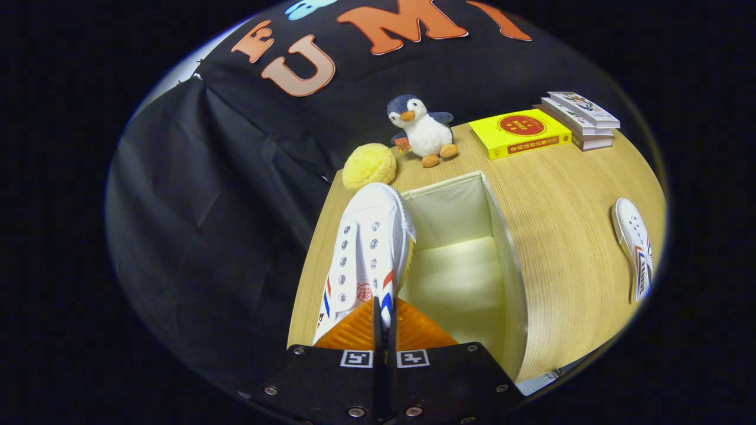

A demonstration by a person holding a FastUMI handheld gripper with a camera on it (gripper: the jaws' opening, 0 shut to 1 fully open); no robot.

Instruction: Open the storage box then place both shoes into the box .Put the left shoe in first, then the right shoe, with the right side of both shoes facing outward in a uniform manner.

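My gripper [384, 313] is shut on the heel side of a white canvas shoe [366, 248] with red and blue stripes and metal eyelets. I hold that shoe toe-forward over the left edge of the open white fabric storage box [505, 248], whose pale inside shows just right of the fingers. The second white shoe [635, 248] lies on its side on the wooden table [567, 195], well to the right of the box.
Beyond the box sit a yellow fuzzy ball [369, 166] and a plush penguin [422, 131]. Further right at the back lie a yellow book [520, 134] and a small stack of books [582, 118]. The table's left edge meets the black cloth wall.
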